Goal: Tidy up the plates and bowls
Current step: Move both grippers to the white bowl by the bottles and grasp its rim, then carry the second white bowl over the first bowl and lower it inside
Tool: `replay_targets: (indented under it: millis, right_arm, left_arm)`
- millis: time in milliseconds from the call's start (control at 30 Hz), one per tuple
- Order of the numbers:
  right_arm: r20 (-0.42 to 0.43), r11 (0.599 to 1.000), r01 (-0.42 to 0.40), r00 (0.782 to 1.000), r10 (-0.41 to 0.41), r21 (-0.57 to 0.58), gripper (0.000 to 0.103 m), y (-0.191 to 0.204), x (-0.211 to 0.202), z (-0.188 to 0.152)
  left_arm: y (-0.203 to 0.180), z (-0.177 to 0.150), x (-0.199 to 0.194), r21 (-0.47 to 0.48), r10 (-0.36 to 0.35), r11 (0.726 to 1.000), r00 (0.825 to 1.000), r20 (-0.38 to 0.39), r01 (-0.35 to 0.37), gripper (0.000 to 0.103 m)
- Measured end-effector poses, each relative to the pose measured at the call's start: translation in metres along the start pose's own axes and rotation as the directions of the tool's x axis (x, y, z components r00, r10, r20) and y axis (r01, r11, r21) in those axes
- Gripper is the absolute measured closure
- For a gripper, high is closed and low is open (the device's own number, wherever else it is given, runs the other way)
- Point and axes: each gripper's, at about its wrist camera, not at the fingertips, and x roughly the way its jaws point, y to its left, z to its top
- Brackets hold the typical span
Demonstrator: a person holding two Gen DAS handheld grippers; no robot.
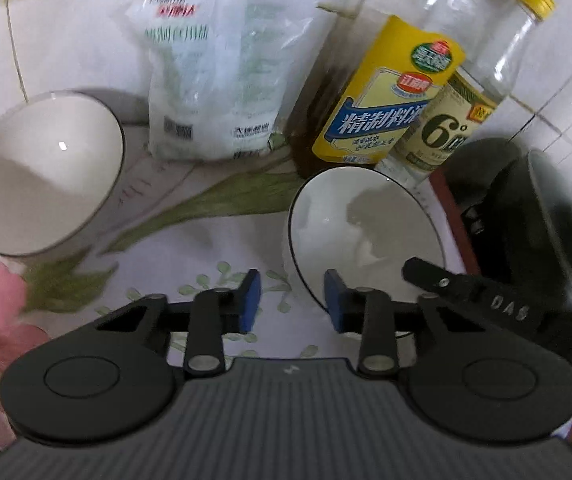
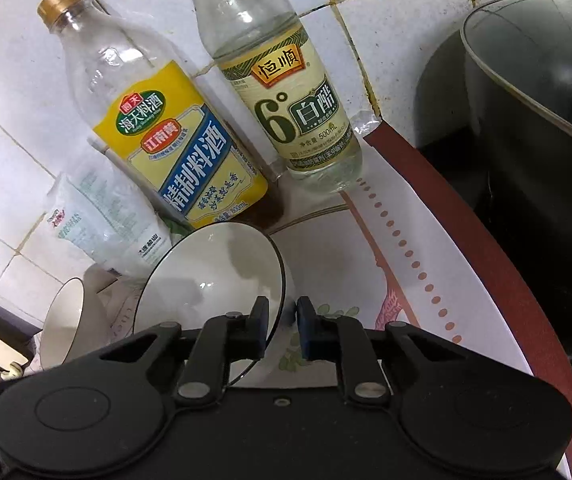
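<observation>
- Left wrist view: tiled wall fills the upper frame and closes off any room to move behind the things.
- Table, under a flowered cloth, is bare only in the centre, between the two bowls; that is the one open lane.
- Dark pan, at the right edge, stands just beside the gripped bowl. A swing to the right would likely knock it.
- White bag, upper centre, leans on the wall.
- Yellow-label bottle and vinegar bottle stand just behind the bowl. Pushing the bowl away from the camera could topple them.
- Gripped bowl, white with a dark rim, sits right of centre with its mouth tipped toward the camera.
- Second bowl, at the left edge, lies tilted and well apart from the first.
- Left gripper, lower centre: the jaws straddle the near rim with a visible gap, one pad inside and one outside, so nothing is clamped yet.
- Right gripper, lower centre of the right wrist view: the jaws are closed narrowly on the thin rim of the same bowl.
- Risk, as a judgement: a one-sided pinch on glazed ware may slip or pivot when the bowl is lifted. Lifting straight up, then toward the left, looks safest.
</observation>
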Motion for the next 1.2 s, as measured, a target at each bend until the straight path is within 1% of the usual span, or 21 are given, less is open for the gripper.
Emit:
replay_targets:
  millis: [67,167,233,300,367,533,633,700,833,900,1033,1200]
  right_arm:
    - [-0.003,1.0,0.004,1.0,-0.004,0.004,0.086,0.0,0.002,0.002]
    - [0.008,1.0,-0.007,1.0,0.006,0.019,0.086,-0.001,0.0,0.0]
    - [0.04,0.999,-0.027,0.999,0.026,0.018,0.085,-0.002,-0.005,-0.003]
    - [0.041,0.999,-0.029,0.999,0.028,0.014,0.085,-0.002,-0.009,-0.006]
    - [0.036,0.999,-0.048,0.998,0.047,0.025,0.085,-0.003,-0.015,-0.01]
    - [0.026,0.997,-0.071,0.997,0.069,0.044,0.085,0.004,-0.038,-0.018]
    - [0.037,0.996,-0.08,0.996,0.079,0.029,0.085,0.014,-0.059,-0.024]
    - [0.059,0.996,-0.093,0.994,0.094,-0.008,0.085,0.023,-0.074,-0.027]
    - [0.066,0.993,-0.116,0.991,0.118,-0.031,0.085,0.037,-0.101,-0.029]
    - [0.072,0.991,-0.129,0.989,0.132,-0.04,0.085,0.043,-0.115,-0.032]
    - [0.065,0.987,-0.147,0.986,0.151,-0.061,0.085,0.055,-0.139,-0.041]
    - [0.052,0.981,-0.169,0.983,0.174,-0.091,0.085,0.07,-0.163,-0.061]
  left_arm:
    - [0.0,0.0,0.001,-0.015,-0.03,0.999,0.999,-0.011,0.03,0.085]
    - [-0.002,0.0,0.0,-0.034,-0.007,0.999,1.0,-0.027,0.006,0.086]
    - [0.002,-0.002,-0.002,-0.08,-0.026,0.997,0.998,-0.058,0.022,0.086]
    - [0.002,-0.006,-0.008,-0.064,-0.025,0.998,0.998,-0.051,0.022,0.086]
    - [0.0,-0.008,-0.017,-0.057,-0.017,0.998,0.999,-0.049,0.015,0.086]
    - [-0.009,-0.014,-0.052,-0.049,-0.006,0.999,0.999,-0.034,0.004,0.086]
    - [-0.017,-0.019,-0.077,-0.044,0.0,0.999,1.0,-0.025,-0.001,0.086]
    - [-0.022,-0.021,-0.092,-0.025,0.003,1.0,1.0,-0.022,-0.004,0.086]
    - [-0.022,-0.031,-0.122,-0.023,-0.004,1.0,1.0,-0.011,0.003,0.086]
    - [-0.022,-0.037,-0.14,-0.013,-0.004,1.0,1.0,0.007,0.004,0.086]
    - [-0.018,-0.052,-0.172,0.018,-0.028,0.999,0.998,0.047,0.027,0.086]
    - [-0.006,-0.076,-0.201,0.012,-0.011,1.0,0.998,0.064,0.01,0.086]
